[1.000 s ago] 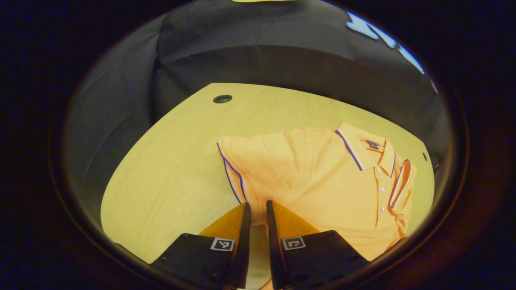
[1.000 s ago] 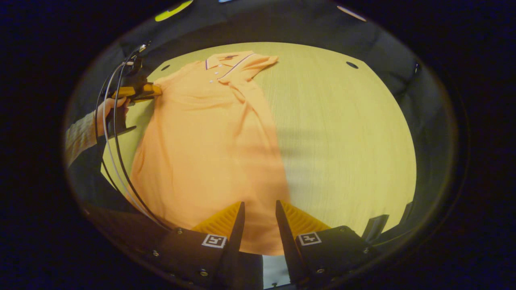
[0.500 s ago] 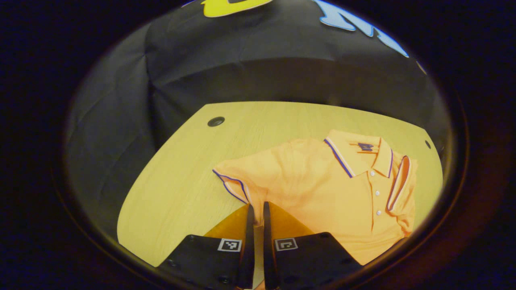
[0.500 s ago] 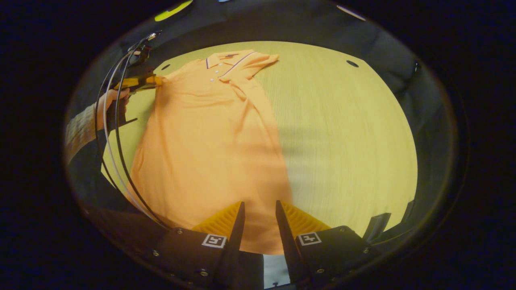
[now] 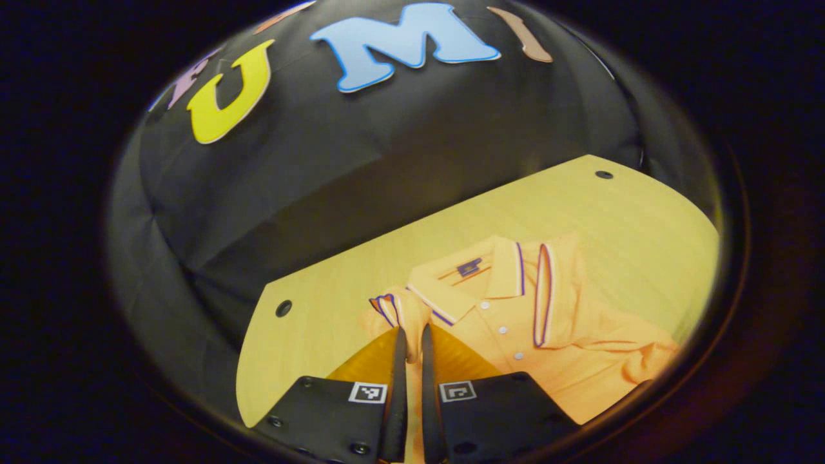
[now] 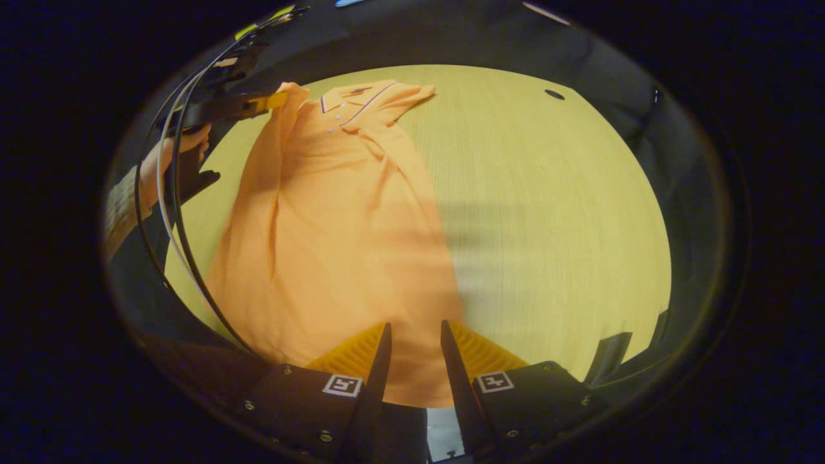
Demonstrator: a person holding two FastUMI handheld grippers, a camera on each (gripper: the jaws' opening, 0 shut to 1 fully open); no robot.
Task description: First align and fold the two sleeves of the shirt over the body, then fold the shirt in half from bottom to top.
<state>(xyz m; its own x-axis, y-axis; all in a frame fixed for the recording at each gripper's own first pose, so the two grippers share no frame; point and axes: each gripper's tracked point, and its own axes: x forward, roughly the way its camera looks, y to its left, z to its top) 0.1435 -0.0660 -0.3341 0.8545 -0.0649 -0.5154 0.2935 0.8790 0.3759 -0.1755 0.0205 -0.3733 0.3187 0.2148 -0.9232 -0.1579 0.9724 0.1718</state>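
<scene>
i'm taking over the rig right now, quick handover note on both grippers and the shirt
Left gripper: shut on the left sleeve, lifted off the table beside the collar.
Right gripper: open, over the shirt hem, gripping nothing.
Done: the other sleeve lies folded over the body.
Left: lay the held sleeve over the body, then fold the shirt bottom to top.

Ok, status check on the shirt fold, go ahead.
Left gripper shut on sleeve, lifted toward collar. Right gripper jaws apart over shirt hem. Other sleeve folded in. Nothing blocking on table.
</scene>
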